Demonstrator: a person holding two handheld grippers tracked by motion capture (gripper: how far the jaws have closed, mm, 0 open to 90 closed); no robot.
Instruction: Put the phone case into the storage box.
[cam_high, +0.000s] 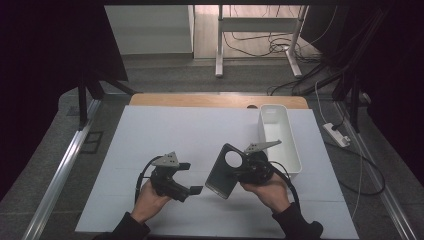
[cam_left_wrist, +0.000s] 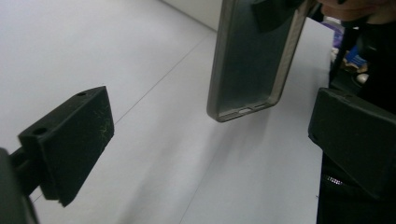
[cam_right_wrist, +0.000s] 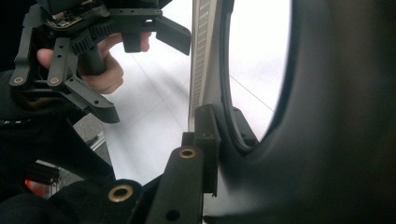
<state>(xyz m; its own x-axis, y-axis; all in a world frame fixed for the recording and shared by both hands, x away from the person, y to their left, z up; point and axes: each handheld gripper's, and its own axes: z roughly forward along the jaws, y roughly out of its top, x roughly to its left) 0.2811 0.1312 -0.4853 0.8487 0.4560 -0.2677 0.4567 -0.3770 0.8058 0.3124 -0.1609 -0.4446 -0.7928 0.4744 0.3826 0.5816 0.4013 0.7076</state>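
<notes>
Above the white table (cam_high: 150, 135), my right gripper (cam_high: 239, 172) clamps a grey phone case (cam_high: 224, 172), lifted clear and tilted. At its nine o'clock, my left gripper (cam_high: 192, 180) hangs wide open. A white bin (cam_high: 295, 150) sits at two o'clock.

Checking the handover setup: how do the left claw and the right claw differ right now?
The left claw is open and holds nothing; the right claw is shut on the grey phone case. The left claw points toward the case's lower end, while the right claw holds the case tilted above the white table. Both are black, hand-held, with a grey plate on top.
</notes>
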